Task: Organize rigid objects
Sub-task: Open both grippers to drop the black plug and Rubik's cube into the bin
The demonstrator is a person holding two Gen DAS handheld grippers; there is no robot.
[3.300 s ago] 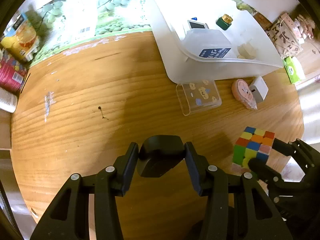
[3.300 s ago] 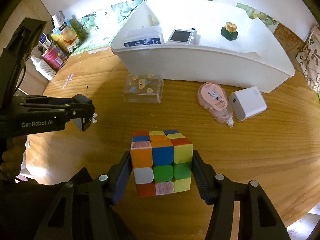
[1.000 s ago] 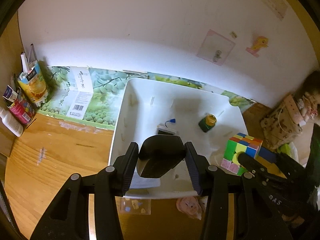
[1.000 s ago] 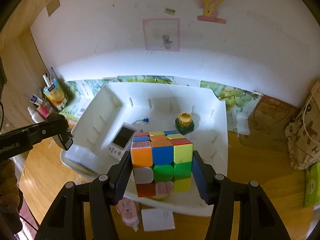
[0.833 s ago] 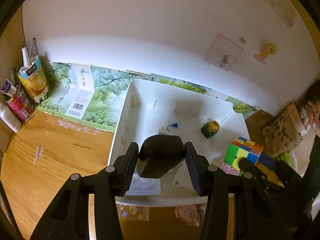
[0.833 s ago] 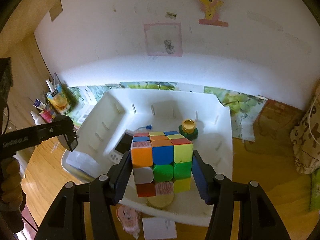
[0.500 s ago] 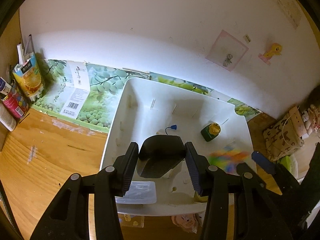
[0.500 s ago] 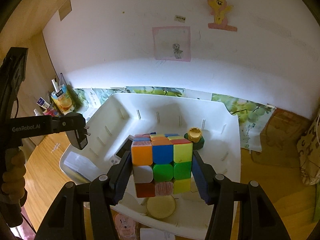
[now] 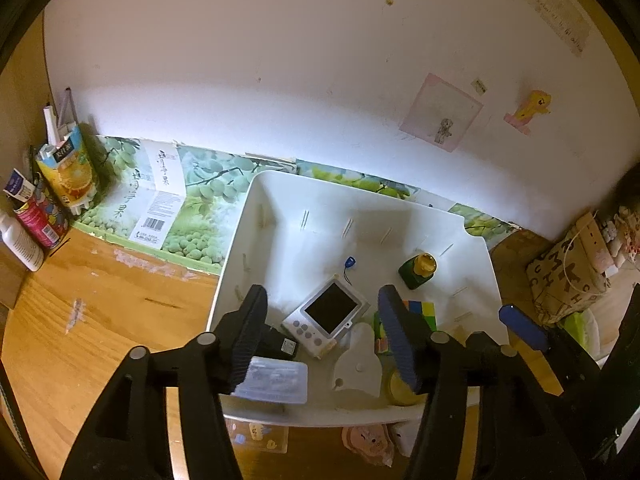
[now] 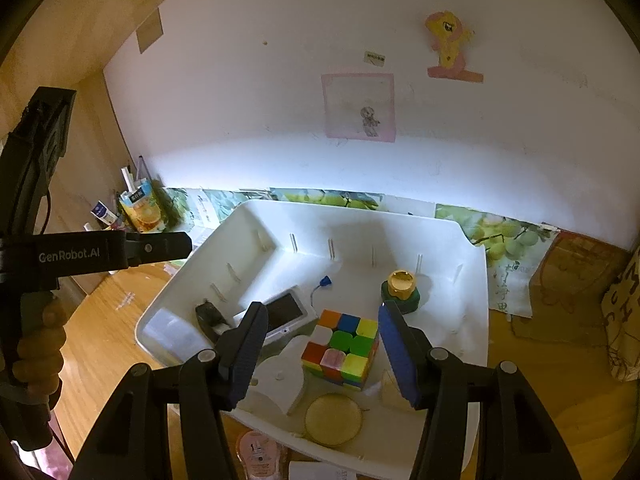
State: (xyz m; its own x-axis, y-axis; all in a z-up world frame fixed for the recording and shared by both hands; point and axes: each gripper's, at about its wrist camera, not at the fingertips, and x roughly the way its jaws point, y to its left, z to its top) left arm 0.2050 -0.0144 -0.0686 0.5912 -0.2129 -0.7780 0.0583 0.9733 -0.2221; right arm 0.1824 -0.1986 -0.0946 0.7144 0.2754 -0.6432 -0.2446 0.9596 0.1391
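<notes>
Both of your claws hang over the white bin [image 9: 232,264], angled down into it. Your left claw [image 9: 322,336] has just been opening and now stands apart with nothing gripped. The small black block [image 9: 280,344] lies on the bin floor just under its left finger, in the near left corner. Its long side runs from the bin's left wall towards the middle.

Your right claw [image 10: 322,352] is spread too, and its pads press on nothing. The colour cube [image 10: 342,348] lies below the gap between them, on the bin floor near the front. It sits slantwise, with one corner turned towards the front wall and its white, green and yellow squares facing up. Having equal sides, it has no long axis.

Sharing the bin are a white device with a dark screen [image 9: 330,316], a green bottle with a gold cap [image 10: 400,288], a clear flat case [image 9: 276,380] and a round yellow disc [image 10: 334,416].

The bin stands on a wooden bench [image 9: 100,320], against a strip of grape-printed cardboard [image 9: 188,208] at the foot of a white wall [image 9: 280,60]. A juice carton [image 9: 66,172] stands in the far left corner. On the wall are a pink-bordered sheet [image 10: 358,106] and a yellow pony sticker [image 10: 448,44]. A hand [image 10: 36,344] grips the left claw's handle.
</notes>
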